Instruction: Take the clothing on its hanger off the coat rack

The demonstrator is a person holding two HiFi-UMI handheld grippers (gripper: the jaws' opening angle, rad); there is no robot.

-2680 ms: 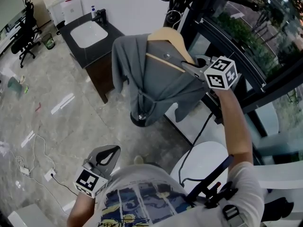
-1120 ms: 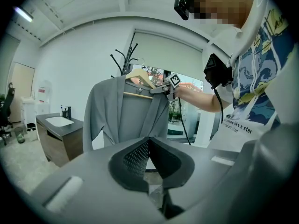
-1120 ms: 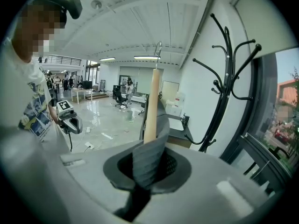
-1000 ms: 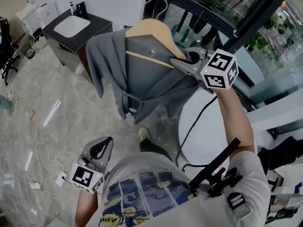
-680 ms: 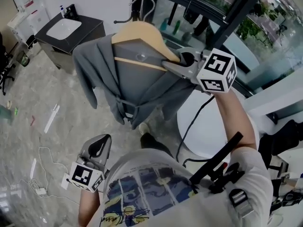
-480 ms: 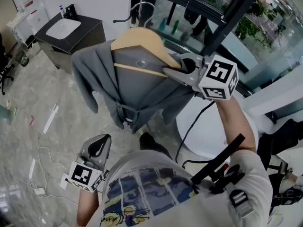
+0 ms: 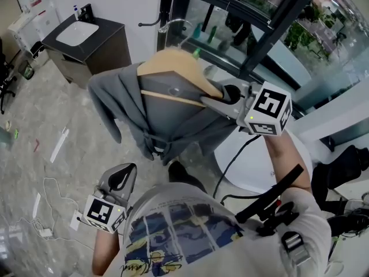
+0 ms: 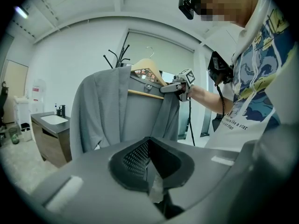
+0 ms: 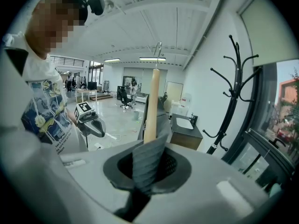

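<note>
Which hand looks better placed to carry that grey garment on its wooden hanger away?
Right. The right claw is clamped on the grey knitted garment at the wooden hanger end, clear of the black coat rack; the left claw hangs low, shut and empty.

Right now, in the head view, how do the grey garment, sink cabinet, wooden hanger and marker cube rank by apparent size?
1. grey garment
2. sink cabinet
3. wooden hanger and marker cube: about alike; the cube sits nearer, so unranked.
</note>
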